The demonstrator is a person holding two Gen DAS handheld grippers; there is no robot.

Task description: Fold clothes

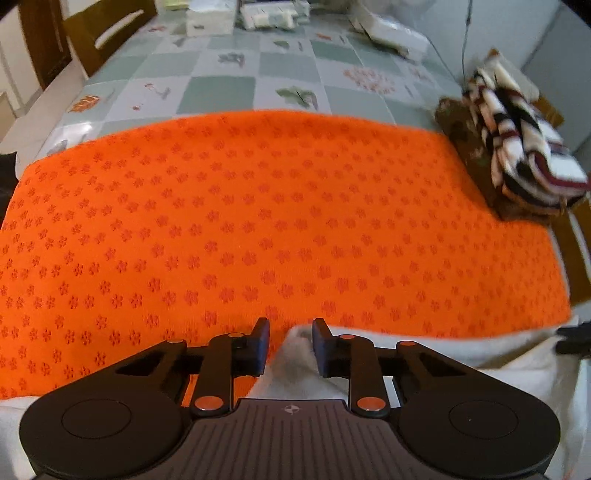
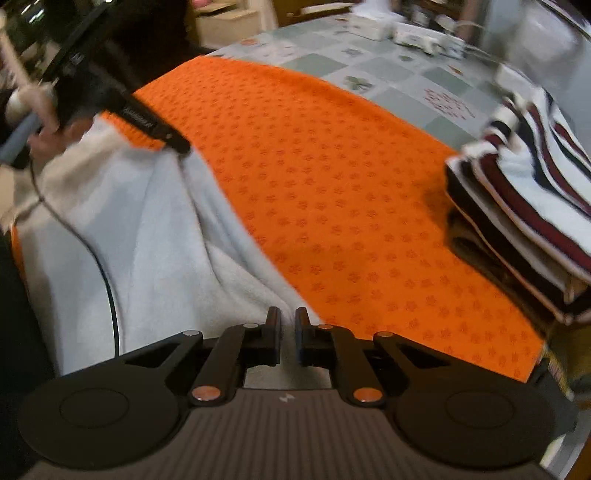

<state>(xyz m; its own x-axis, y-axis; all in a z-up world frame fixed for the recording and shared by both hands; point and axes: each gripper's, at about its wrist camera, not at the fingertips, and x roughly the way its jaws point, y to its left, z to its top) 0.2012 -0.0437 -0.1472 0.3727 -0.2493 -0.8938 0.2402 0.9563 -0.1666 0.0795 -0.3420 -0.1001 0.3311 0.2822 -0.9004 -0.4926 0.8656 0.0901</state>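
Note:
An orange garment (image 1: 277, 206) with a small flower pattern and a white fleece inside (image 2: 147, 236) lies spread across the table. Its near edge is turned up, so the white lining shows. My left gripper (image 1: 290, 343) sits at that edge with a peak of white lining pinched between its blue-padded fingers. In the right wrist view the left gripper (image 2: 177, 146) shows at the upper left, and the fabric tents up to its tip. My right gripper (image 2: 288, 328) is nearly closed on the same near edge further right, with white lining in the narrow gap.
A stack of folded striped clothes (image 1: 517, 147) (image 2: 535, 184) lies at the garment's right end. The checked tablecloth (image 1: 221, 85) runs beyond, with white boxes (image 1: 210, 22) at the far edge and a wooden chair (image 1: 107, 33) at the far left. A hand (image 2: 44, 136) and a black cable (image 2: 107, 280) are on the left.

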